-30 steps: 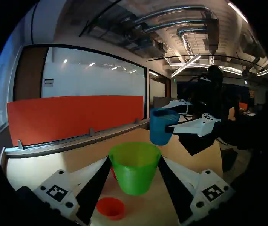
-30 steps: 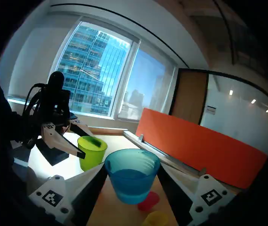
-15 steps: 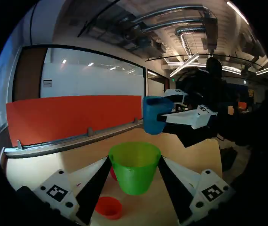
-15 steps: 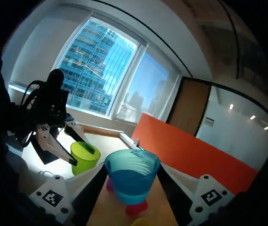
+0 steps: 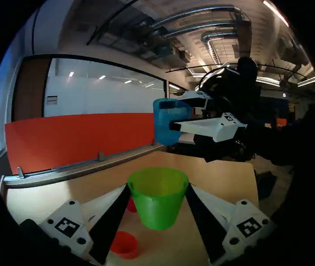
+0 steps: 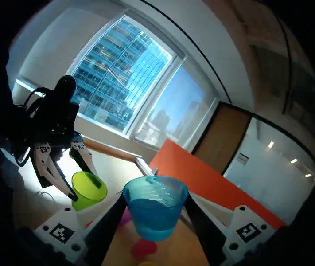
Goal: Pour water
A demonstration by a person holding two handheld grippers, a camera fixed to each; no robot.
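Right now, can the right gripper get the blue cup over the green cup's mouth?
Probably yes. The right gripper holds the blue cup raised above and beyond the green cup. Nothing shows between them, and the green cup's mouth is uncovered.

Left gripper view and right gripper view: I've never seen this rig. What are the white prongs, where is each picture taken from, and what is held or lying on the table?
There is no robot here. A person holds a two-finger gripper in each hand, and a fisheye camera rides on each one, looking along its fingers. The white prongs are those fingers.

In the left gripper view, the left gripper is shut on a green cup. Farther off and higher, the right gripper carries a blue cup.

The right gripper view looks along that gripper's own fingers at the blue cup, which seems partly filled with water.

Both cups are off the wooden table, where a small red cup sits. An orange partition runs behind.
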